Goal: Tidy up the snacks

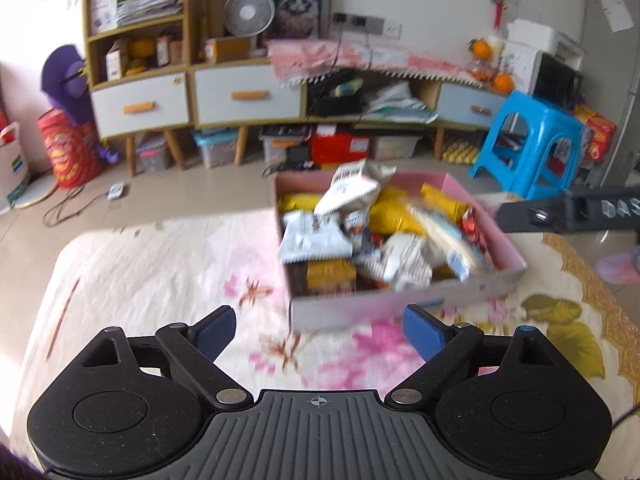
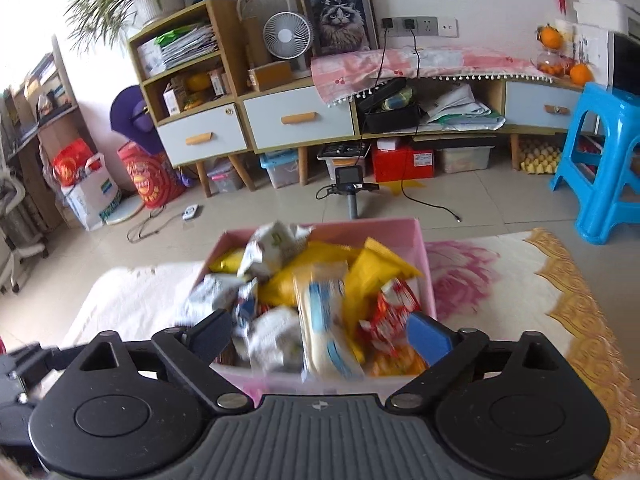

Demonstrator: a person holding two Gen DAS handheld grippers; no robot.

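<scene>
The snacks already sit heaped in the pink cardboard box (image 1: 404, 304) on the flowered tablecloth (image 1: 160, 280), and nothing loose lies on the cloth around it, so the task looks to be at or near its close: the packets are gathered, and both tools appear clear of the load. The box stands toward the far right part of the table in the left wrist view, with a white crinkled packet (image 1: 352, 192) riding highest at the back, yellow bags (image 1: 394, 216) in the middle, a red-and-white wrapper (image 1: 472, 228) against the right wall and a long pale packet with blue print (image 2: 324, 320) lying lengthwise. The left gripper (image 1: 320, 334) hangs over bare cloth just short of the box's near wall, its jaws spread wide with nothing between them and its blue pads (image 1: 424, 332) touching nothing. The right gripper (image 2: 320, 336) hovers over the near end of the box, jaws equally wide; packets show in the gap beneath, but the pads do not appear to press on any of them, though blur makes the red wrapper's nearness to the right pad hard to judge. If anything remains, I judge it would be tidying: pressing down the tall white packet so it does not slide over the rim, or squaring the box on the table, which would call for a slow approach with both tools
</scene>
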